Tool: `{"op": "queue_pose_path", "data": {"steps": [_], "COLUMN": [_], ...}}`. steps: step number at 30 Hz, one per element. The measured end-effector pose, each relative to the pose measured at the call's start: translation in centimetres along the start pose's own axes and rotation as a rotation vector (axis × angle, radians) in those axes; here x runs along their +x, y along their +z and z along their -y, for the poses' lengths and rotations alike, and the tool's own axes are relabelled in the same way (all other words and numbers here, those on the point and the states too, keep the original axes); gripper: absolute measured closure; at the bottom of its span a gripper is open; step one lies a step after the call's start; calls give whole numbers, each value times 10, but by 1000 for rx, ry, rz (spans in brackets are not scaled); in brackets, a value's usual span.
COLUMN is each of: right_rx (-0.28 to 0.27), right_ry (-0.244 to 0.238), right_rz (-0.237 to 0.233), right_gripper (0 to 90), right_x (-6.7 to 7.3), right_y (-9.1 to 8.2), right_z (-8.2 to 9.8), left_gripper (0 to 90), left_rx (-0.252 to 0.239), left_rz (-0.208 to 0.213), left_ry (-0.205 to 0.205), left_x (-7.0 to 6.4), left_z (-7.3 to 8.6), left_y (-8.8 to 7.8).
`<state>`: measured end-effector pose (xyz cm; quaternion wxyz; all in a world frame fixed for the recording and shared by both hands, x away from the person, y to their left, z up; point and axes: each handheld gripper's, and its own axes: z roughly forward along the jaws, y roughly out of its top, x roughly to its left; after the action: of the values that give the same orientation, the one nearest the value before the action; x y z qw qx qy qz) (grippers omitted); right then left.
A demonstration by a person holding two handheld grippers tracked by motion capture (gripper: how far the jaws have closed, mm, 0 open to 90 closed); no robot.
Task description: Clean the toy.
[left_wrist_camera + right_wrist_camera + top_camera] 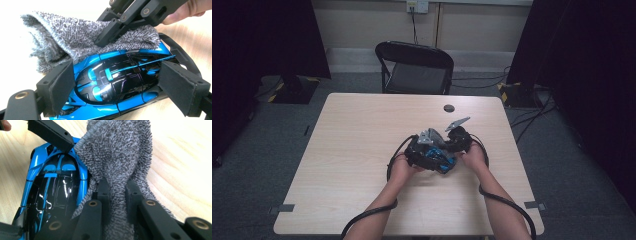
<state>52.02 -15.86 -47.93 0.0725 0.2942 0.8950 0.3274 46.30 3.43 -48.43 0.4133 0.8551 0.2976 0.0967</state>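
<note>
A glossy blue and black toy car (pixel 117 82) lies between the pads (pixel 61 85) of my left gripper (pixel 117 75), which press on its two sides just above the wooden table. My right gripper (pixel 117 187) is shut on a grey terry cloth (pixel 120 152), and the cloth rests against one end of the car (pixel 50 190). In the left gripper view the cloth (pixel 67 32) drapes over the car's far end. From above, both grippers (pixel 424 150) (pixel 457 142) meet over the car (pixel 438 161) at the table's middle right.
The light wooden table (pixel 362 140) has a small dark round disc (pixel 449 108) near its far edge. A black folding chair (pixel 414 67) stands beyond the table. Dark curtains hang at both sides, and cables lie on the floor at the right.
</note>
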Motion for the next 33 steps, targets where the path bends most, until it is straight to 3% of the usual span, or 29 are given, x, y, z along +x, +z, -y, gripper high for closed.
{"op": "queue_pose_path", "data": {"steps": [33], "right_rx": [-18], "right_ry": [41], "right_rz": [0], "right_gripper": [780], "right_x": [-1], "right_y": [-24], "right_z": [30], "left_gripper": [158], "left_rx": [-4], "left_rz": [5], "left_ry": [-2], "left_x": [1], "left_z": [1], "left_y": [-1]}}
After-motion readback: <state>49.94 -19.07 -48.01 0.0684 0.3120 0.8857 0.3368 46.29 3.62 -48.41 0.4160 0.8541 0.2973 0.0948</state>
